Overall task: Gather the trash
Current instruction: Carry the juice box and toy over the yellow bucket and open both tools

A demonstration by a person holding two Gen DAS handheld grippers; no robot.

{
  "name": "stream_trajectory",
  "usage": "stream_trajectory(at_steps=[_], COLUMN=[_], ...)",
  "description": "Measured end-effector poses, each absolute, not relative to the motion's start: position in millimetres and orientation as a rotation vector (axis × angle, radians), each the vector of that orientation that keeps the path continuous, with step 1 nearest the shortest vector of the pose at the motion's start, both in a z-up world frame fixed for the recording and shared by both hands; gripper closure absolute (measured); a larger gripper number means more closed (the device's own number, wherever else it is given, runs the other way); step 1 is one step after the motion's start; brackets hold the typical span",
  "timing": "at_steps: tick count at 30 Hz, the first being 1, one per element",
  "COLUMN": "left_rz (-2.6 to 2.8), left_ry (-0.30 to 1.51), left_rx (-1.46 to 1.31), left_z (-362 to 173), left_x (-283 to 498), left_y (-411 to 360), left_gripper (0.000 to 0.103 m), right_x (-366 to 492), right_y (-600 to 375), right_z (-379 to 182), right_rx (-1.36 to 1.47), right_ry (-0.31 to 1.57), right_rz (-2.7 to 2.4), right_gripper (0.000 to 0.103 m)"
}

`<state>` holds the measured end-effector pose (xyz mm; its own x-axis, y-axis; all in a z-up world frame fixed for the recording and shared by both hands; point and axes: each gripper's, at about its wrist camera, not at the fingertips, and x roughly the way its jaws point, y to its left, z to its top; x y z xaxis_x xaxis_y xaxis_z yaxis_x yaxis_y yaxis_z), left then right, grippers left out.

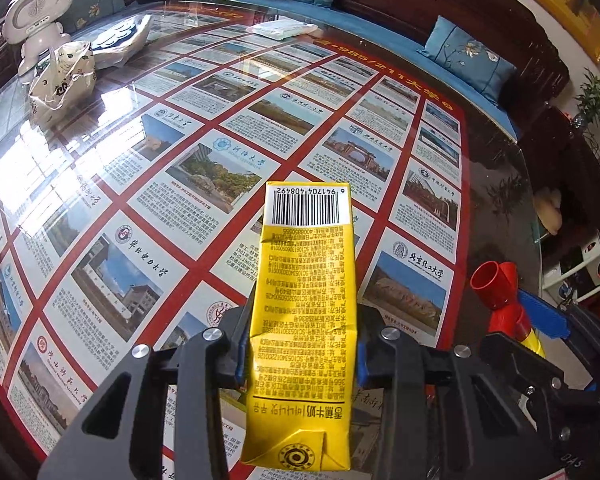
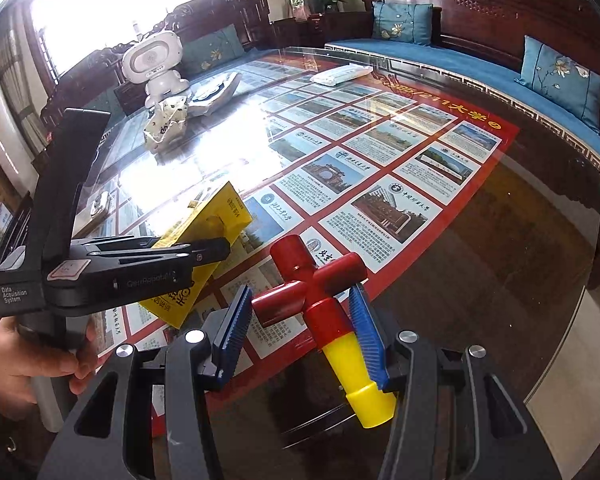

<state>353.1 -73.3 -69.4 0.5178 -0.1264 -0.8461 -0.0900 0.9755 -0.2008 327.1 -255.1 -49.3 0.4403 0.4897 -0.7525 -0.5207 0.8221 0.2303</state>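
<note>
Left wrist: yellow carton clamped in left tool.

Daylight floods in from the window, which is blown out to white. Strong glare spreads across the glass tabletop toward its left edge. Fisheye distortion bends both views' borders; corners darken.

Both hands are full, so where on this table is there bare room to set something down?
Free: the middle of the table, between the crumpled bag and white packet, and the dark strip toward the sofa. Crowded: the far left corner around the toy robot.
</note>
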Motion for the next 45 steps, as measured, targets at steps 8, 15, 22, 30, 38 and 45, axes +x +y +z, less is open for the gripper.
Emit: stream_trajectory(at_steps=[8,15,22,30,38,45], left_rz=[-0.044,-0.052,-0.059,-0.092,-0.179,-0.303], left_ry=[1.02,1.015,1.006,1.0,0.994,1.004], left_rx=[-0.209,-0.201,-0.182,-0.155,-0.105,-0.021], left_z=[-63.6,-58.2,-52.9,-45.8,-33.5,-33.7], left_x=[341.0,333.9,322.3,304.2,280.1,253.3], left_y=[-74.9,-75.9,-79.6,-93.2,-139.7,-217.1], left_gripper=[0.066,0.066,0.066,0.066,0.066,0.066], right_x=[319.4,310.2,300.8,283.2,248.9,202.2], right_y=[-253.4,-255.5,-260.7,-276.1,-316.9,-380.7], right_z=[-46.9,-44.5,-37.9,-30.1,-20.3,-24.5], right_rx=[-0.039,-0.034,-0.03,-0.022,-0.017,0.005], right_ry=[0.918,0.913,0.898,0.875,0.835,0.817], right_rz=[0.627,0.625,0.621,0.606,0.553,0.454], right_gripper=[0.054,0.054,0.054,0.054,0.054,0.054])
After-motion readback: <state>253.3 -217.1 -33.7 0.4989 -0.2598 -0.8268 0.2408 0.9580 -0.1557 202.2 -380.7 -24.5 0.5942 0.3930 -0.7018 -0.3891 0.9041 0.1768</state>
